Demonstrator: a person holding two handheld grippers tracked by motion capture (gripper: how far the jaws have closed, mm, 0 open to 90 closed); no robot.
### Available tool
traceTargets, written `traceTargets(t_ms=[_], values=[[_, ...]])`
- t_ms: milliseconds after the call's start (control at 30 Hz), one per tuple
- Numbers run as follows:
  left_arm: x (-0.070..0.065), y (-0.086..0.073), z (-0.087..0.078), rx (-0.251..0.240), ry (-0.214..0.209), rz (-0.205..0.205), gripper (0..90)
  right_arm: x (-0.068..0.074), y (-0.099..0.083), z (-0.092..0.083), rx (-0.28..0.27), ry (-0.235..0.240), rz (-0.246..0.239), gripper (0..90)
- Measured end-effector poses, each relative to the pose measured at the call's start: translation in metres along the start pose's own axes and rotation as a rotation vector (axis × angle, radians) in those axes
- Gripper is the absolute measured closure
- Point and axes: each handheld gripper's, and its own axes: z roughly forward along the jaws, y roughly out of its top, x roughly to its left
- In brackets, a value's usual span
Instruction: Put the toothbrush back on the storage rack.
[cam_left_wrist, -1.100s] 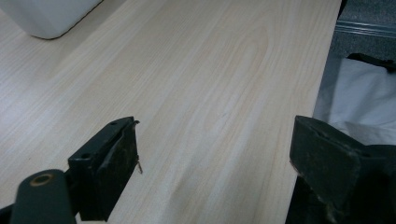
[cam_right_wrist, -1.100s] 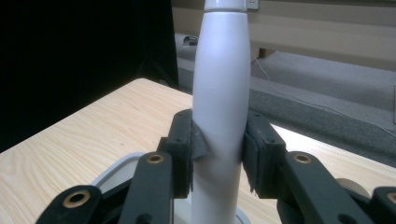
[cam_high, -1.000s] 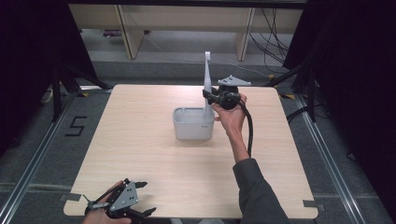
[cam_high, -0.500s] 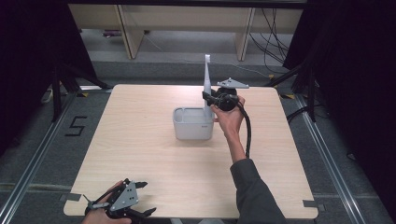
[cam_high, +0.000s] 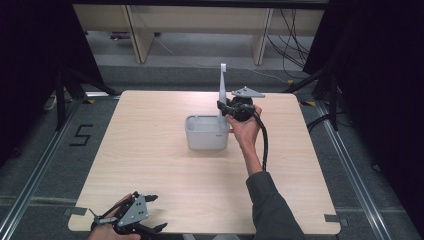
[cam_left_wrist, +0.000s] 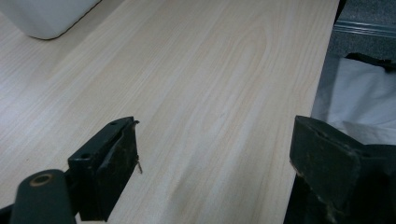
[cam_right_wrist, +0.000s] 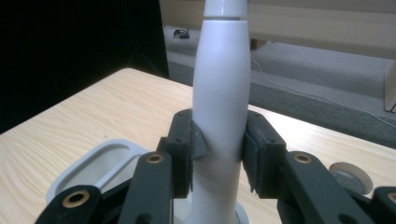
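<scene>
A white stick-shaped handle (cam_high: 222, 89) stands upright over the right rear corner of a pale grey holder box (cam_high: 206, 133) in the middle of the table. My right gripper (cam_high: 223, 108) is shut on that handle; in the right gripper view both pads press the white shaft (cam_right_wrist: 220, 107) from either side, just above the holder's rim (cam_right_wrist: 100, 161). Its lower end is hidden behind the jaws. At the table's front left edge my left gripper (cam_high: 150, 212) is open, its jaws wide apart over bare wood with nothing between them (cam_left_wrist: 210, 154). A corner of the holder (cam_left_wrist: 46, 16) shows far off.
The light wood table (cam_high: 150, 150) has dark floor and metal rails around it. A round cable hole (cam_right_wrist: 348, 173) lies in the tabletop beyond the right gripper. White cloth (cam_left_wrist: 359, 102) hangs past the table's edge beside the left gripper. Shelving legs and cables stand behind the table.
The right hand and gripper have shifted slightly with the upright handle at the holder's corner. The left gripper has stayed still at the front edge.
</scene>
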Motion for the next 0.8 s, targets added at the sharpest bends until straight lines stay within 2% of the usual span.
traceTargets(t_ms=[33, 67, 100, 167, 233, 300, 333, 400, 433, 500, 600, 633, 667, 700, 733, 767, 800], values=[[-0.001, 0.000, 0.001, -0.011, 0.001, -0.013, 14.7, -0.001, -0.002, 0.001, 0.001, -0.006, -0.004, 66.2], [0.000, 0.000, 0.000, -0.002, 0.001, -0.008, 14.7, -0.001, -0.003, 0.001, 0.002, -0.008, 0.007, 66.2], [0.000, 0.000, 0.000, 0.000, 0.000, 0.000, 14.7, -0.002, -0.004, 0.001, 0.003, -0.009, -0.006, 66.2], [0.000, 0.000, 0.001, 0.005, 0.035, 0.009, 14.7, -0.002, -0.006, 0.002, 0.014, -0.013, 0.007, 66.2], [0.000, 0.000, 0.000, 0.000, 0.001, -0.001, 14.7, -0.003, -0.009, 0.002, 0.018, -0.009, 0.013, 66.2], [0.000, 0.000, 0.000, -0.001, 0.014, 0.010, 14.7, -0.003, -0.010, 0.003, 0.011, -0.010, -0.002, 66.2], [0.000, 0.000, 0.001, -0.002, 0.003, -0.001, 14.7, -0.002, -0.012, 0.003, 0.029, -0.010, 0.008, 66.2], [0.000, 0.000, 0.000, 0.001, 0.003, 0.000, 14.7, -0.003, -0.014, 0.004, 0.030, -0.012, -0.006, 66.3], [0.000, 0.000, 0.001, 0.000, 0.018, 0.009, 14.7, -0.002, -0.014, 0.004, 0.031, -0.012, -0.005, 66.2], [-0.001, 0.000, 0.001, -0.008, 0.001, -0.006, 14.7, -0.002, -0.015, 0.004, 0.038, -0.026, -0.029, 66.2], [0.000, 0.000, 0.000, 0.001, 0.003, 0.000, 14.7, -0.001, -0.016, 0.004, 0.050, -0.017, -0.015, 66.2], [0.000, 0.000, 0.000, 0.002, 0.026, 0.010, 14.7, -0.001, -0.017, 0.005, 0.046, -0.018, -0.018, 66.2], [0.000, 0.000, 0.000, 0.002, 0.026, 0.010, 14.7, -0.001, -0.017, 0.005, 0.046, -0.018, -0.018, 66.2], [0.000, 0.000, 0.001, 0.000, 0.019, 0.011, 14.7, -0.001, -0.018, 0.006, 0.052, -0.021, -0.046, 66.3], [0.002, 0.001, -0.001, 0.026, -0.011, 0.010, 14.7, 0.000, -0.018, 0.006, 0.047, -0.026, -0.046, 66.3], [0.000, 0.000, 0.000, 0.000, 0.012, 0.000, 14.7, 0.000, -0.019, 0.006, 0.048, -0.026, -0.043, 66.3], [0.000, 0.000, 0.000, -0.003, 0.008, 0.002, 14.7, 0.001, -0.019, 0.005, 0.060, -0.032, -0.031, 66.3]])
